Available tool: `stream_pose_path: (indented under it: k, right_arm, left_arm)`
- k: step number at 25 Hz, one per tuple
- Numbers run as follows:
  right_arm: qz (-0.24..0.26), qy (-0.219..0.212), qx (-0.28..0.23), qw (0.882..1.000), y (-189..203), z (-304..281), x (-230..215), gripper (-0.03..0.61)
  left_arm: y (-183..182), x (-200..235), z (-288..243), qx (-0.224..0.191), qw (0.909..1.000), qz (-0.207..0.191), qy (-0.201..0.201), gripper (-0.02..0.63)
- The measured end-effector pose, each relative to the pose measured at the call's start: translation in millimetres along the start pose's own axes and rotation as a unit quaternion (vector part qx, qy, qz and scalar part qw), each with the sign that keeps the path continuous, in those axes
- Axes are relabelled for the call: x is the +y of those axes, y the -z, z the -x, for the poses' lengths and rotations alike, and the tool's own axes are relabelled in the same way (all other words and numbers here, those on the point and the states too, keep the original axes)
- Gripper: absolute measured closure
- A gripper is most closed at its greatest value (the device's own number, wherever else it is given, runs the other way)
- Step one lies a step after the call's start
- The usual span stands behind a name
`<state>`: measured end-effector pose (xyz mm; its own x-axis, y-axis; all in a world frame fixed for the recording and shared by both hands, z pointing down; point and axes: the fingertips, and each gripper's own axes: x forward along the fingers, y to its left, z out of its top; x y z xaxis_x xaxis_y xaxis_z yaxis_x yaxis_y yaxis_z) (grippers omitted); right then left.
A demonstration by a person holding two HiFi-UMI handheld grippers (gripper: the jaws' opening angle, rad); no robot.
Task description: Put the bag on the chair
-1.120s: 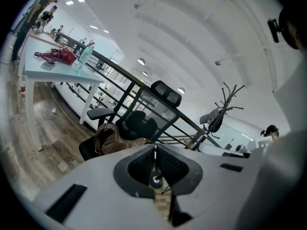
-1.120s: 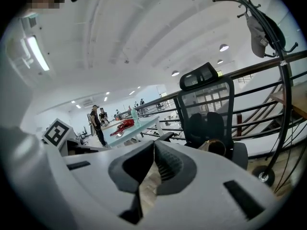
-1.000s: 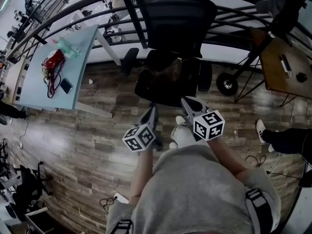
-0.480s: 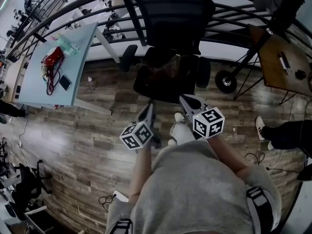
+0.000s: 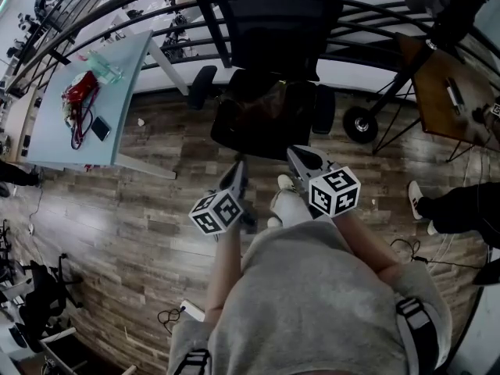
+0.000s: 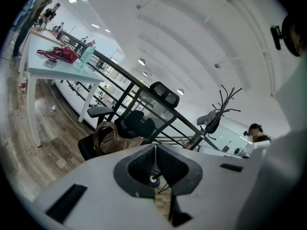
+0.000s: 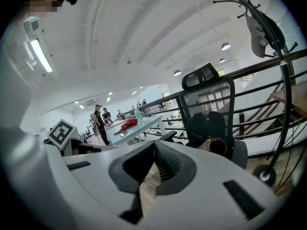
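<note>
On the seat of the black mesh-backed office chair (image 5: 273, 30) rests the brown leather bag (image 5: 269, 109), tucked against the foot of the backrest between the two armrests; from the left gripper view the brown leather bag (image 6: 108, 138) stands upright with its looped handles raised, and the right gripper view shows it (image 7: 218, 145) low on the same chair (image 7: 206, 104). Nearer the person, over the wood-plank floor (image 5: 117, 209), both tools point toward the chair and stay clear of it and of the bag. The left tool (image 5: 242, 166) has its jaws pressed together with nothing between them, as its own view shows at the ribbed black pads (image 6: 144, 164), which meet along one line. The right tool (image 5: 294, 153) is likewise fully closed and empty, its dark pads (image 7: 168, 166) touching at the tips, with only floor visible below them. Each tool carries its cube of square markers above the person's grey top (image 5: 312, 303). Left of the chair stands a pale blue counter (image 5: 117, 108) bearing a red bundle (image 5: 78, 96), a clear bottle (image 5: 108, 69) and a dark phone (image 5: 100, 128), well apart from the bag. A black metal railing (image 7: 259, 67) runs behind the chair, a coat stand (image 6: 223, 102) rises to the right of it, and a brown wooden counter (image 5: 437, 92) sits at the far right, near another person's leg and white shoe (image 5: 416, 204)
</note>
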<state>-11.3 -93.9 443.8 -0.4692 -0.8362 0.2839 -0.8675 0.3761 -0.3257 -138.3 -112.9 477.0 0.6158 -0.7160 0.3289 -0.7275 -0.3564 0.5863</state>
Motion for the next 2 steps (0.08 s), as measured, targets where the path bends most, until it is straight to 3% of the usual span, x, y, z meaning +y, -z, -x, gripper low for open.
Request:
stream_pose_path:
  k: [2]
  right_arm:
    - [0.0,0.001,0.001,1.0,0.3,0.3,-1.3,0.574]
  left_arm:
    - [-0.2,-0.3,-0.7,0.002,1.0,0.001,0.001,0.604]
